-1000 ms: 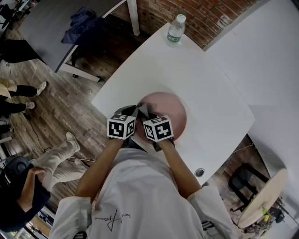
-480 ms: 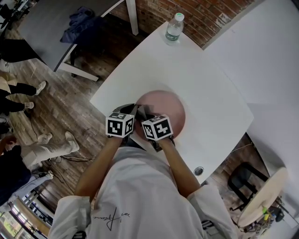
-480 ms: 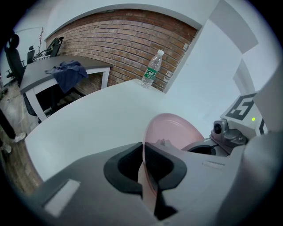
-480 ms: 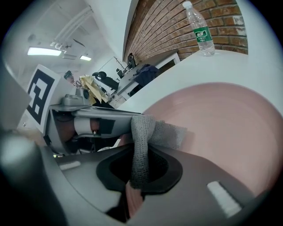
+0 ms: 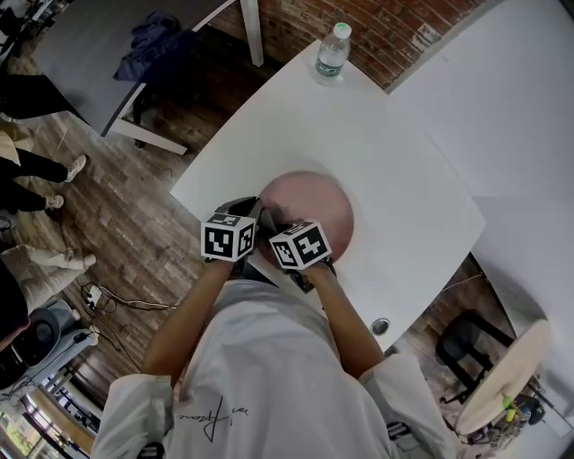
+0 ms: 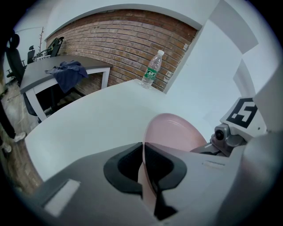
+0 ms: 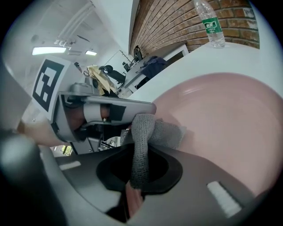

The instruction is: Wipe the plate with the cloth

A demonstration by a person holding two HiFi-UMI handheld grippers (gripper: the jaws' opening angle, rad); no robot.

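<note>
The left gripper (image 6: pixel 143 149) is clenched on the pink plate's (image 6: pixel 177 132) rim, near the white table's (image 5: pixel 377 134) near edge. The right gripper (image 7: pixel 141 152) pinches the grey cloth (image 7: pixel 164 132), whose free end lies against the plate's face.

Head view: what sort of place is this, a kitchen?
Likely an office or lab workspace, not a kitchen: plain white tables, a brick wall, a grey desk with clothing dumped on it, and an office chair on the wooden floor.

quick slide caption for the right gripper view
Right gripper, jaws shut on a grey cloth laid against the pink plate, water bottle on the white table behind.
</note>
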